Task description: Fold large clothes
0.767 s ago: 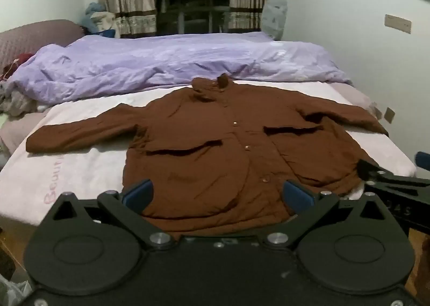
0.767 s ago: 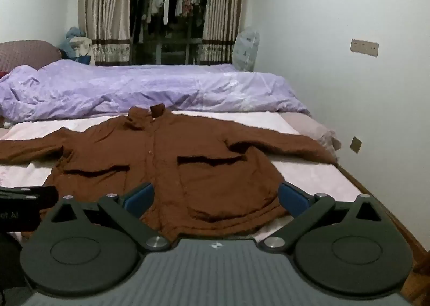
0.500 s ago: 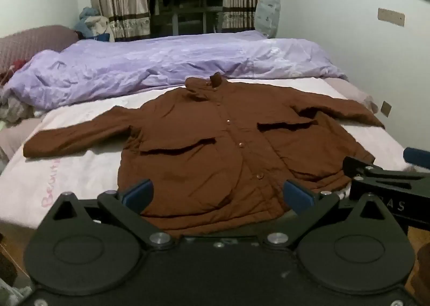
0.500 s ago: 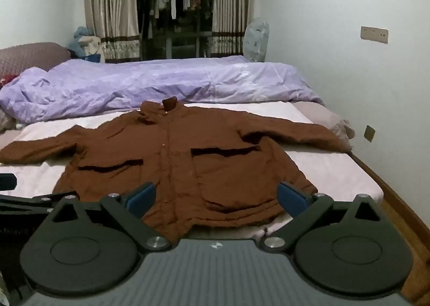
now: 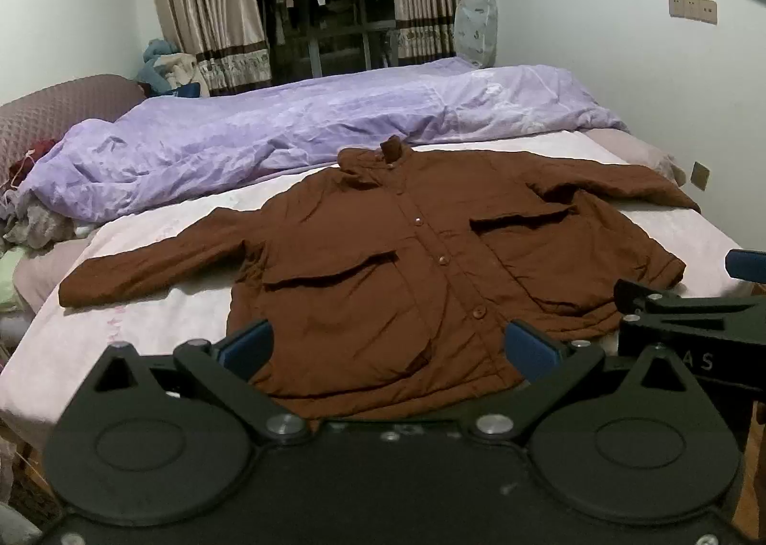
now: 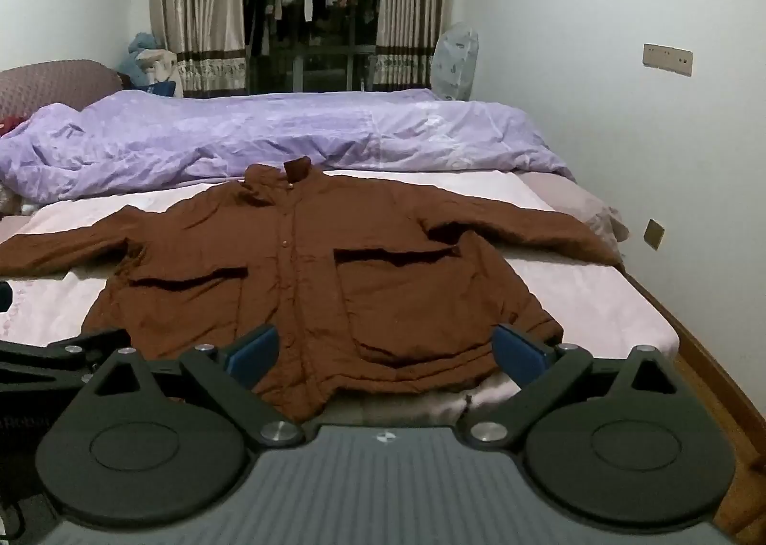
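A large brown buttoned jacket lies flat, front up, on the bed's pale pink sheet, both sleeves spread sideways and the collar pointing toward the far wall. My left gripper hovers over the hem at the bed's near edge, blue pads wide open with nothing between them. My right gripper is beside it, open too and holding nothing, above the hem's right half. In the left wrist view the right gripper's black frame shows at the right edge.
A crumpled lilac duvet fills the far half of the bed. A padded headboard and loose clothes sit at the left. The white wall runs close along the bed's right side, with wooden floor between. Curtains hang behind.
Both wrist views have tilted and pulled back a little, so the jacket sits lower and further in frame. Both grippers stay open and nothing has been touched.
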### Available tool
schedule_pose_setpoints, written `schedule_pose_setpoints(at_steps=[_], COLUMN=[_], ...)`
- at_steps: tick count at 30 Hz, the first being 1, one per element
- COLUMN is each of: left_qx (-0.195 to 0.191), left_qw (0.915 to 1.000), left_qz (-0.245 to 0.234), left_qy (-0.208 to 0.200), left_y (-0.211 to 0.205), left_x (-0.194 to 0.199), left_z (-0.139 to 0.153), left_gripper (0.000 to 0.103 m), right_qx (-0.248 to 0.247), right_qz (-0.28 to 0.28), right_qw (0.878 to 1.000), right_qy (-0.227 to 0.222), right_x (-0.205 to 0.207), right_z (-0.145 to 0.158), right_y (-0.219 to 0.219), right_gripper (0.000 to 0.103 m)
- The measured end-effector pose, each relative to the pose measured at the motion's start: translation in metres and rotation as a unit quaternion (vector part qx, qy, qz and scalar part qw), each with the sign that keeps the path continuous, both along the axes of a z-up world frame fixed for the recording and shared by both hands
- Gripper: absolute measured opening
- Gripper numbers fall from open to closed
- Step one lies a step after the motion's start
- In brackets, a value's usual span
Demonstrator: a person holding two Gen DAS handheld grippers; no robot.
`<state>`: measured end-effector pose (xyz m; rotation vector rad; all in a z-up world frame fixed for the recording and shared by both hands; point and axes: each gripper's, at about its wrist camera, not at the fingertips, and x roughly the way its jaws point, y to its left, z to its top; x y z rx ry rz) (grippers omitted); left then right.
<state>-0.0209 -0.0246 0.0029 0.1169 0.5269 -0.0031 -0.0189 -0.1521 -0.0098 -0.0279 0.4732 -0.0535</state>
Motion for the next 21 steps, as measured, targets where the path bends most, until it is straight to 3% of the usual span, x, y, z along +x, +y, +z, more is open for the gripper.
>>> schedule_pose_setpoints(at_steps=[3,14,21], left_qx=[-0.002,0.002,-0.019], left_qw=[1.0000,0.9997,0.9996], left_qz=[0.005,0.022,0.017], left_qy=[0.003,0.011,0.008], left_y=[0.018,0.013,0.017], left_x=[0.002,-0.001,-0.003], left_z=[0.006,0.005,0.003], left_gripper=[0.103,0.103,0.103], right_qx=[0.015,0.021,0.027], right_qz=[0.010,0.015,0.010], right_qw=[1.000,1.000,1.000], right_qy=[0.007,0.011,0.006], right_x=[0.001,0.000,-0.001], right_z=[-0.002,0.000,-0.001], right_y=[-0.002,-0.006,-0.011], right_gripper=[0.103,0.103,0.103])
